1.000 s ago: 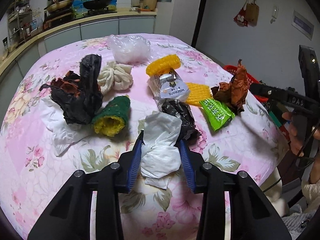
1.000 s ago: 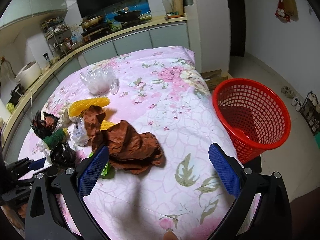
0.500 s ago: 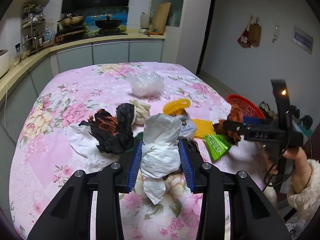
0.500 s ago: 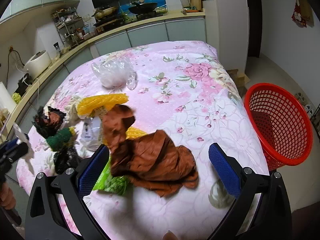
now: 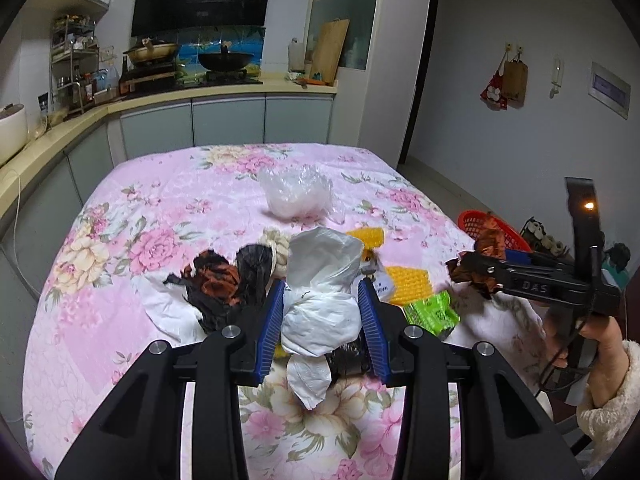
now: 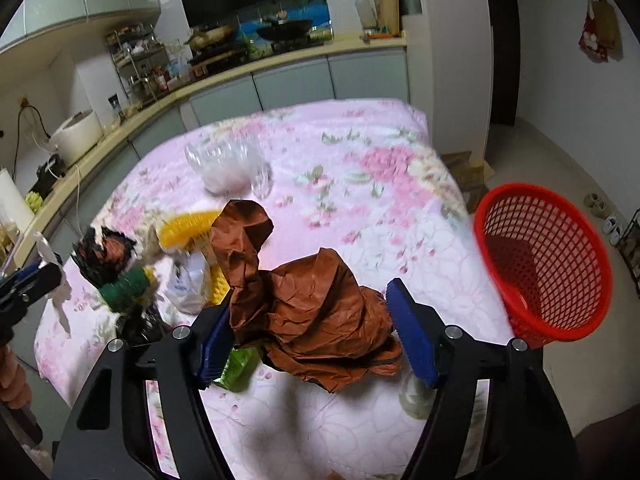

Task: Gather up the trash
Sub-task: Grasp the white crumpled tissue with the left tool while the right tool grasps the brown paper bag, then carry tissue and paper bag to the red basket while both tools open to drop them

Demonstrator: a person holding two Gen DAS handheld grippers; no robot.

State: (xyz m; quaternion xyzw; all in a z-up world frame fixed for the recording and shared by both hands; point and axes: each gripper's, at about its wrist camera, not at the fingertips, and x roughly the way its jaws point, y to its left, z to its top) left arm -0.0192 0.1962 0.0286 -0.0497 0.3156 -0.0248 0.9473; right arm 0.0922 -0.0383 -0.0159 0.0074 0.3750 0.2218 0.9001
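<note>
My left gripper [image 5: 322, 320] is shut on a crumpled white plastic bag [image 5: 320, 300] and holds it above the table. My right gripper [image 6: 316, 336] is closed around a crumpled brown paper bag [image 6: 316, 316], lifted off the pink floral tablecloth [image 6: 360, 200]; it also shows in the left wrist view [image 5: 480, 264]. The red mesh basket [image 6: 548, 264] stands on the floor to the right of the table. More trash lies on the table: black-and-orange wrapper [image 5: 224, 284], yellow foam nets [image 5: 408, 284], green packet [image 5: 432, 312], clear plastic bag [image 5: 296, 196].
A green-and-yellow foam net [image 6: 128, 284] and a white pouch [image 6: 188, 280] lie left of the brown bag. A kitchen counter [image 5: 160, 100] with pans runs behind the table. A wall stands to the right.
Both grippers rose. The left lifted the white bag higher off the table. The right jaws closed on the brown paper bag and picked it up.
</note>
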